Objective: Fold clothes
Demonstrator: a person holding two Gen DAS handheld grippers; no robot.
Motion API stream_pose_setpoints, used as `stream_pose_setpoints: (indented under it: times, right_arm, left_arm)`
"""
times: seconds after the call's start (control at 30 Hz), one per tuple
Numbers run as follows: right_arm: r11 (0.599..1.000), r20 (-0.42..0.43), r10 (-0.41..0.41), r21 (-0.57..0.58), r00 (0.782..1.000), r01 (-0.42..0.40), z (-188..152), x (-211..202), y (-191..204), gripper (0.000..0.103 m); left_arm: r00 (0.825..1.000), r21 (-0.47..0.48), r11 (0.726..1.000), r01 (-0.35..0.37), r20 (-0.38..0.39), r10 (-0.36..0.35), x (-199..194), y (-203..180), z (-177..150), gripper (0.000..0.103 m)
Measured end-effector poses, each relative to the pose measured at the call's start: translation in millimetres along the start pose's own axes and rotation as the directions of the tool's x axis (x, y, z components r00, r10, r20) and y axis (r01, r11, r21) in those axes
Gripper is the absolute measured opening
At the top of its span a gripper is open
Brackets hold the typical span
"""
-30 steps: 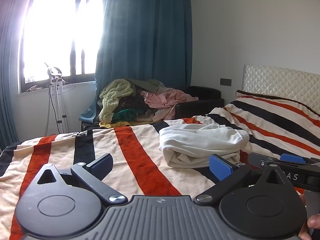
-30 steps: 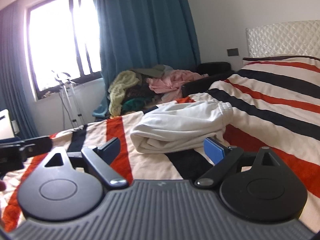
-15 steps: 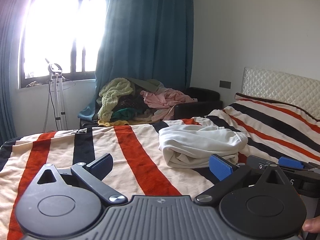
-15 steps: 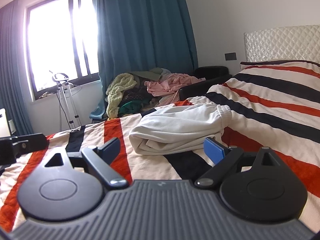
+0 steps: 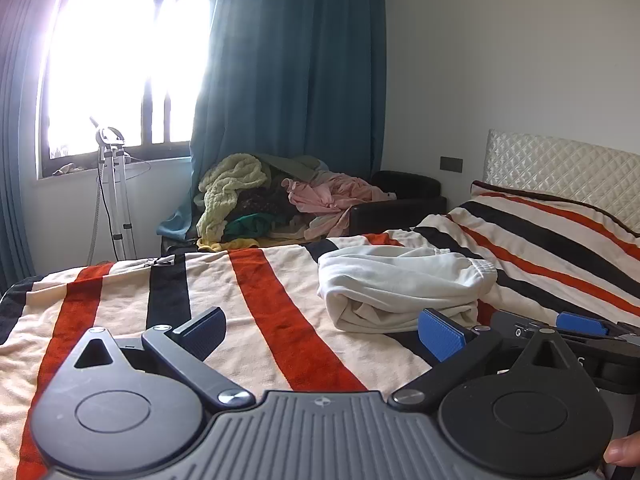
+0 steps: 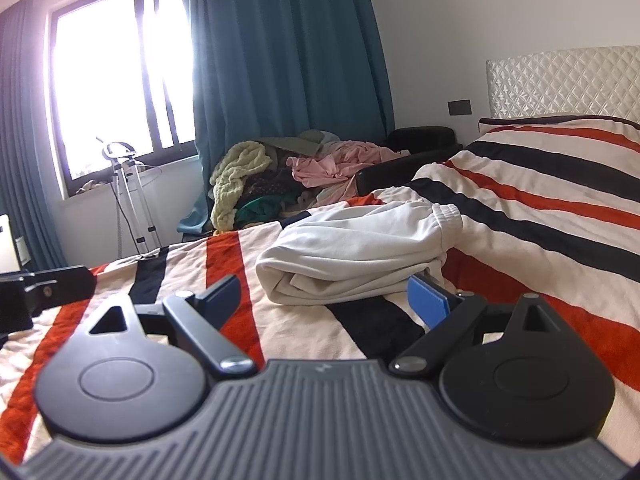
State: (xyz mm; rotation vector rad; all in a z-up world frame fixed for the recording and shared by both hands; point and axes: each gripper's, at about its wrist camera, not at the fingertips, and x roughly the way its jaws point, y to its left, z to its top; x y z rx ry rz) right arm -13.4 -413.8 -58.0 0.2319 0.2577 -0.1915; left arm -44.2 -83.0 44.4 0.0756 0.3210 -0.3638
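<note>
Left wrist view: left gripper [image 5: 322, 330] gapes empty over the striped blanket [image 5: 120, 316]; a white garment [image 5: 400, 288] lies bundled (seemingly folded) right of centre, right gripper [image 6: 324, 294] likewise spread, unladen. Next move likely means fetching from the clothes pile [image 5: 280, 204].

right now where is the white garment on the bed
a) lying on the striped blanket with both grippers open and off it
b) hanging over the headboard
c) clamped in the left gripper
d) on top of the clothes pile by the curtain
a, the white garment lies bundled on the striped blanket, and the left gripper and right gripper both stand open, short of it.
</note>
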Motion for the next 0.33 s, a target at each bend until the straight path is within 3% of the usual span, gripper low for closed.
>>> stream_pose_setpoints:
  times: [0.33]
  right_arm:
    - [1.0,-0.002,-0.002,-0.006,1.0,0.002,-1.2,-0.9,1.1,0.092]
  left_arm:
    - [1.0,-0.035,0.999,0.015,-0.009,-0.015,0.5,8.6,-0.7,0.103]
